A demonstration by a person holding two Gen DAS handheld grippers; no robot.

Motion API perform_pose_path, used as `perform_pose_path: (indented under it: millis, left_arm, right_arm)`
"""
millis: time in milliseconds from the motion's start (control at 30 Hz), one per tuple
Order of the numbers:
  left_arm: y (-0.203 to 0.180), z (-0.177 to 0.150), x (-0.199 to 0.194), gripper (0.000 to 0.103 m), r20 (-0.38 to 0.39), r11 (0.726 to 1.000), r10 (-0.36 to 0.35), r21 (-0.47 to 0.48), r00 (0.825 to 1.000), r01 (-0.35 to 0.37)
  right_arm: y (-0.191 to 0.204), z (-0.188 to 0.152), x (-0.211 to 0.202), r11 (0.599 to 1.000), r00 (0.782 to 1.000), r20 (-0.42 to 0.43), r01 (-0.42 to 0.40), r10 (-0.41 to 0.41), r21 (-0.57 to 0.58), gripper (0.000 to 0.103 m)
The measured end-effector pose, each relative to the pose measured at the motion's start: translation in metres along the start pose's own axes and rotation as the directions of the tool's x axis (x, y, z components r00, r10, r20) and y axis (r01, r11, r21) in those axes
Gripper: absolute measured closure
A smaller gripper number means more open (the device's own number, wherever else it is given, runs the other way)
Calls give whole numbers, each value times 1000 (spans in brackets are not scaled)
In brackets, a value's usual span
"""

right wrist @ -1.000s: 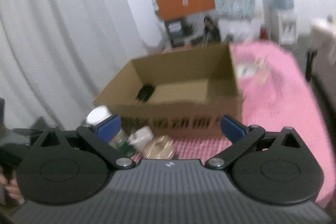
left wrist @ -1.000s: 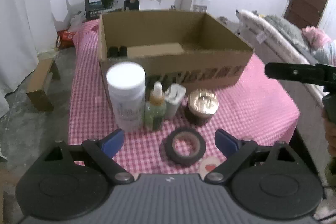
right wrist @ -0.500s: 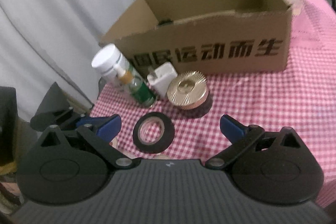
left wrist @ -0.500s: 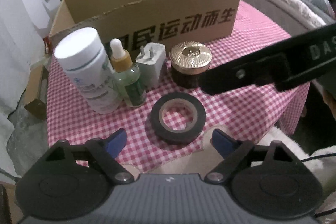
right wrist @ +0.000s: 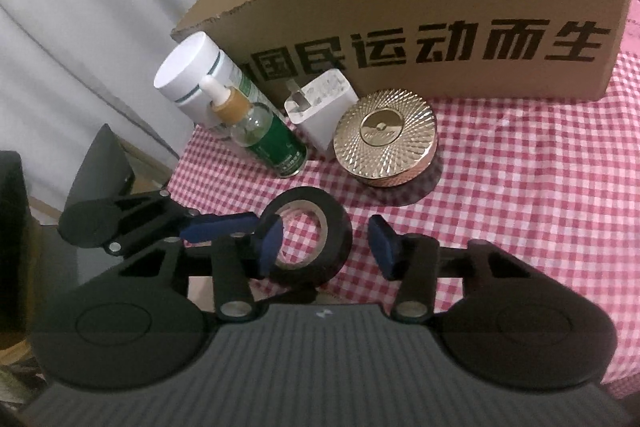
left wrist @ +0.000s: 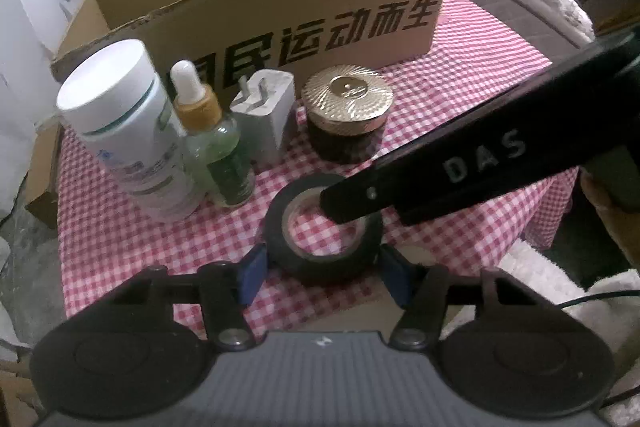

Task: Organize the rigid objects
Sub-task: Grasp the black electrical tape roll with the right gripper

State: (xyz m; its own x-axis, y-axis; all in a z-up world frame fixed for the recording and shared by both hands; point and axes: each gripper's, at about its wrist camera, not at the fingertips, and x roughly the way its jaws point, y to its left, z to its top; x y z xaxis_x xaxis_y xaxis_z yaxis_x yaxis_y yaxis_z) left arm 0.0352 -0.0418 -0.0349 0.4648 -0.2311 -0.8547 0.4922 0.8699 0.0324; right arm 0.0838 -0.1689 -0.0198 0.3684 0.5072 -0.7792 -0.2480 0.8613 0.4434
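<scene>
Both tools converge on a black tape roll [left wrist: 322,227] lying flat near the front edge of the counter [left wrist: 460,99], which is covered in red-and-white check. The left tool [left wrist: 322,273] has just been closing; its blue pads sit at either side of the roll, apparently touching it. The right tool [right wrist: 326,247] has also been closing: one blue pad reaches inside the ring, the other stands clear of the outer wall, so it grips nothing. Behind the roll stand a white-capped bottle [left wrist: 120,123], a green dropper bottle [left wrist: 212,147], a white charger plug [left wrist: 264,115] and a gold-lidded jar [left wrist: 346,107], all in front of an open cardboard box [left wrist: 280,11].
</scene>
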Motion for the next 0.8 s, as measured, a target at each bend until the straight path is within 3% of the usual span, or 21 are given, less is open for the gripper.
perform_pose_path:
  millis: [100,633,800]
  left_arm:
    - [-4,3,3,41,5,1000,-12,7,1000,12]
    - [-15,16,17,35,8,998,-31,48,999,30]
    - [-16,19,19,35,13,998,-25,64,1000,24]
  right_arm:
    - [0,1,-1,1000,1000,-5,5,-5,-5,66]
    - [-10,-5,-6,999,999,7,40,-40,-19,67]
    - [-9,-5,-2,998,999,16,48,-47,-38,75]
